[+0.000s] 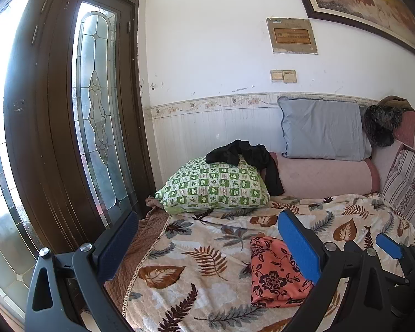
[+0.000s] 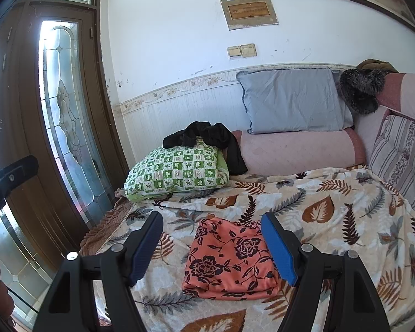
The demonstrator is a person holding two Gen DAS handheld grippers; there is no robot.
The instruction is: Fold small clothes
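Right wrist view alone: whole folded floral cloth [image 2: 231, 260] between wide-apart right gripper [image 2: 211, 249]; left gripper [image 1: 207, 249] likewise apart.

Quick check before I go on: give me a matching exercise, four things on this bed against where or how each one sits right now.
Things:
1. orange floral folded cloth
2. black crumpled garment
3. grey-blue pillow
4. right gripper

Places or states:
A. draped over the green checked pillow
B. open, holding nothing
C. flat on the leaf-print blanket
D. resting on the pink rolled bolster against the wall

Pairs: 1-C, 2-A, 3-D, 4-B
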